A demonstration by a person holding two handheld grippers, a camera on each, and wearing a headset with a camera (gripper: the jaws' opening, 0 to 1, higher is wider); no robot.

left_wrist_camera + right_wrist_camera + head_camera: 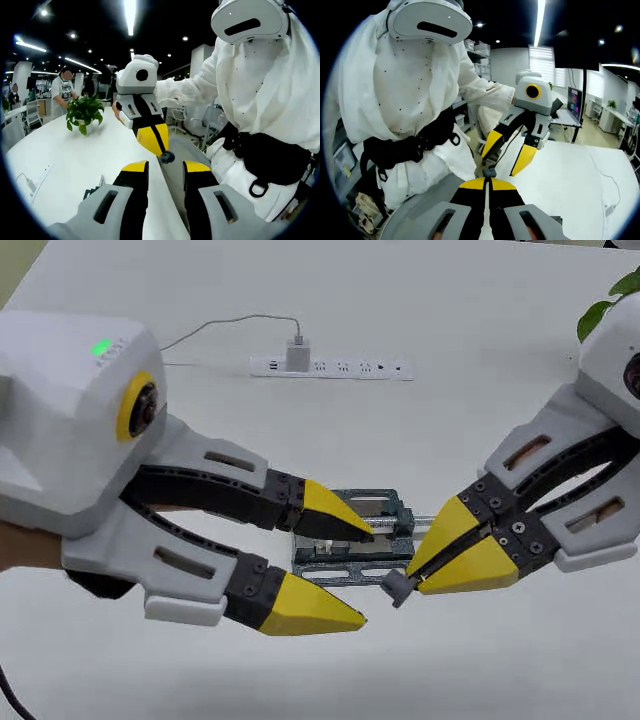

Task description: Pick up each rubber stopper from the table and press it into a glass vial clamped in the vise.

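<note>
Nearest the person, on the near left of the vise [356,538], the left gripper [368,578] is released. Its two yellow-tipped fingers are spread wide, the upper one lying across the vise's left half and the lower one over bare table [480,660] in front of it.

On the near right of the vise, the right gripper [413,582] is clenched on a dark grey rubber stopper [397,588]. The stopper is pinched at the very fingertips and sits just in front of the vise's near right corner, above the surface. The two grippers' tips face each other, close but apart.

What sits in the vise cannot be made out behind the left gripper's finger.

The table before and to both sides of the vise is white and unobstructed. Well beyond the vise lies a white power strip [332,367] with a charger [298,355] plugged in, and a thin cable [215,325] runs off to the left. Green leaves of a plant [608,302] show far right of the vise. The table's far left edge runs diagonally.
</note>
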